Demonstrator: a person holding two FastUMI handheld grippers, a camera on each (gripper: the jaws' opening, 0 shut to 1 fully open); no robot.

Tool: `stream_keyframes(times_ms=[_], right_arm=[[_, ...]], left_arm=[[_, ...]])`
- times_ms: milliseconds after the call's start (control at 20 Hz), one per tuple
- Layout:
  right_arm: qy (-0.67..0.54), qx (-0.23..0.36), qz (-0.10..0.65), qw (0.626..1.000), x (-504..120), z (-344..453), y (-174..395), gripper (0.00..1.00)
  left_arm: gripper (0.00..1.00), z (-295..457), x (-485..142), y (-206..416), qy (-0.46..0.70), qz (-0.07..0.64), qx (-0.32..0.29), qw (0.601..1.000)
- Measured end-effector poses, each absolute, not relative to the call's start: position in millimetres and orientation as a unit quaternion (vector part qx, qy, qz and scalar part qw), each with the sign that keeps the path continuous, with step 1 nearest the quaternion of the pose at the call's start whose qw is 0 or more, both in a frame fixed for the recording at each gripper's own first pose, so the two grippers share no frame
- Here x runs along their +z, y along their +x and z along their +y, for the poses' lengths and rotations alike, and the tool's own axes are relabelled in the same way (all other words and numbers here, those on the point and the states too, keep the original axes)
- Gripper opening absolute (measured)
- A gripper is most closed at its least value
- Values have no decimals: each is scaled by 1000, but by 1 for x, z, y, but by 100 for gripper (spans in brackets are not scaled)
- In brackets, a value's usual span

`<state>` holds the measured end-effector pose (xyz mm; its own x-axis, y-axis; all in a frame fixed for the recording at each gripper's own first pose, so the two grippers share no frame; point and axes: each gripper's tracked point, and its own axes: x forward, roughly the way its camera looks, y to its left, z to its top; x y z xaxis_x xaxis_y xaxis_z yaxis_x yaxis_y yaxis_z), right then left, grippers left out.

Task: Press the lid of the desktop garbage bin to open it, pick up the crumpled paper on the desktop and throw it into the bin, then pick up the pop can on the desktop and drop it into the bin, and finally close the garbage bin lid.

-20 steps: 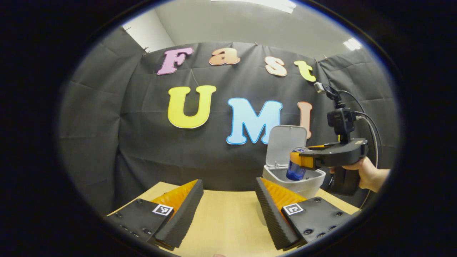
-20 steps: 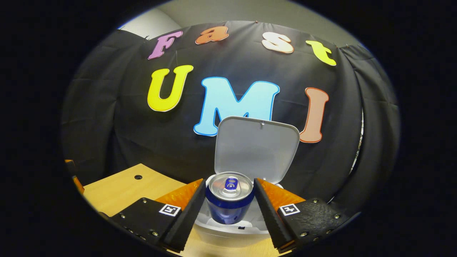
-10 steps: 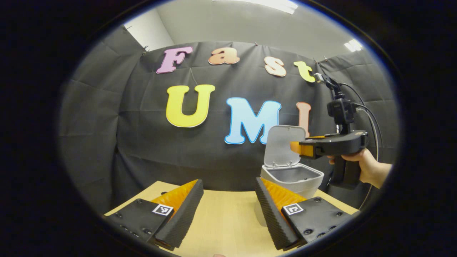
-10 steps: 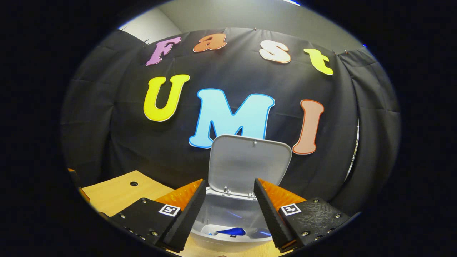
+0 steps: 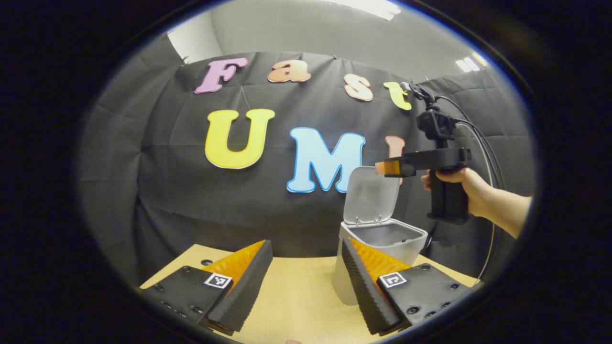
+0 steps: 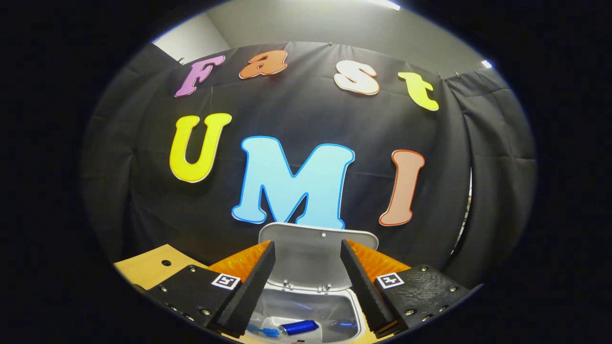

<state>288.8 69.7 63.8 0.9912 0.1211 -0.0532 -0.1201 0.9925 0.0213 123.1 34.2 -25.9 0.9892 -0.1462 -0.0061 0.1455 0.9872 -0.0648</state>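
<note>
The white bin (image 5: 382, 239) stands at the table's far right with its lid (image 5: 372, 195) tipped up and back. In the right gripper view I look down into the bin (image 6: 351, 306), where the blue pop can (image 6: 299, 327) lies on its side beneath the raised lid (image 6: 311, 258). My right gripper (image 6: 306, 282) is open and empty above the bin; in the left gripper view the right gripper (image 5: 385, 167) hangs in a hand level with the lid's top. My left gripper (image 5: 306, 282) stays open and empty low over the table.
The wooden table (image 5: 301, 291) stretches between the left gripper's fingers, with a small round hole (image 5: 206, 262) near its far left edge. A hand and forearm (image 5: 483, 198) with cables reach in from the right. The black cloth wall stands close behind the bin.
The right gripper let go of the pop can, which dropped into the bin and now lies on its side. The right gripper then rose well above the bin. The left gripper barely shifted.
</note>
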Motion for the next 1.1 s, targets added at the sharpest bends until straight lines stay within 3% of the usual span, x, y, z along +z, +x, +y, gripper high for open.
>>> stream_keyframes(times_ms=[600, 1100], right_arm=[[30, 36, 45, 998, 82, 72, 363, 88], [85, 68, 61, 992, 62, 72, 335, 89]], left_arm=[[94, 52, 5, 116, -25, 10, -52, 998], [95, 37, 0, 98, -41, 1, -38, 998]])
